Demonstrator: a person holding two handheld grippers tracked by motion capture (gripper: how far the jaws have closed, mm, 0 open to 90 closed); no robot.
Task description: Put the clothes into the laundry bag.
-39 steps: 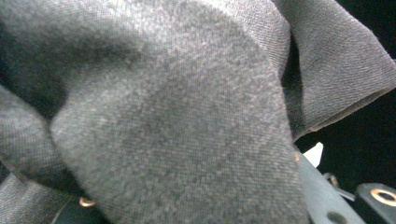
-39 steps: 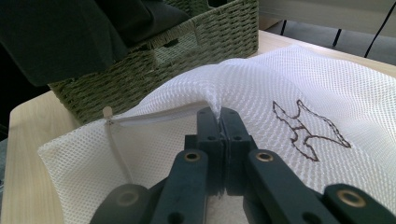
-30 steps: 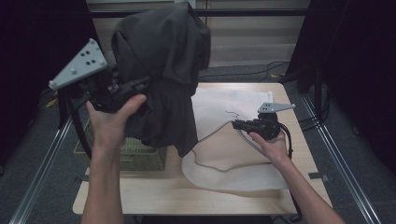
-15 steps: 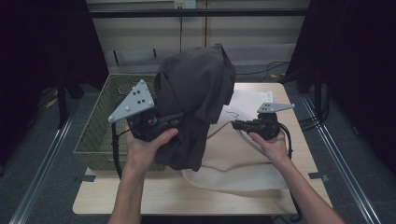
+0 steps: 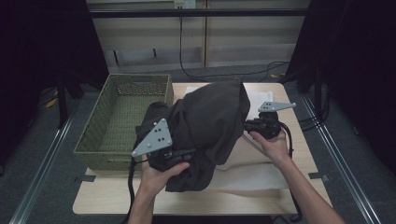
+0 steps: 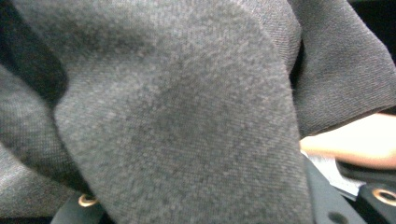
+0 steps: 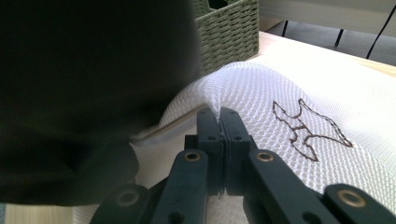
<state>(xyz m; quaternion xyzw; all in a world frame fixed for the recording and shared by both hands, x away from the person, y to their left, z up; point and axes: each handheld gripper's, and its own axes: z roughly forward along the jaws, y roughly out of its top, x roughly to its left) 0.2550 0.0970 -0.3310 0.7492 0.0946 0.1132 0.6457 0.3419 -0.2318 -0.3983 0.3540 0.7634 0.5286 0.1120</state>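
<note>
Two grippers share one job here: getting the bulky dark grey fabric garment (image 5: 210, 126) into the flat white mesh laundry bag (image 5: 252, 175) lying on the pale wooden desk (image 5: 93, 203), with the olive woven basket (image 5: 123, 119) just to the left. The garment hangs in a heap over the bag's left half, draped from the left gripper (image 5: 180, 156), whose jaws are buried in cloth in the left gripper view, so they appear closed on a thick fold (image 6: 187, 116). The right gripper (image 7: 219, 126) has its jaws pinched tight on the bag's raised mesh edge (image 7: 212, 95), beside a small brown embroidered motif (image 7: 308, 130). To do this well, I judge the right gripper should lift that edge higher to widen the mouth, while the left feeds the garment in low, fold first.
</note>
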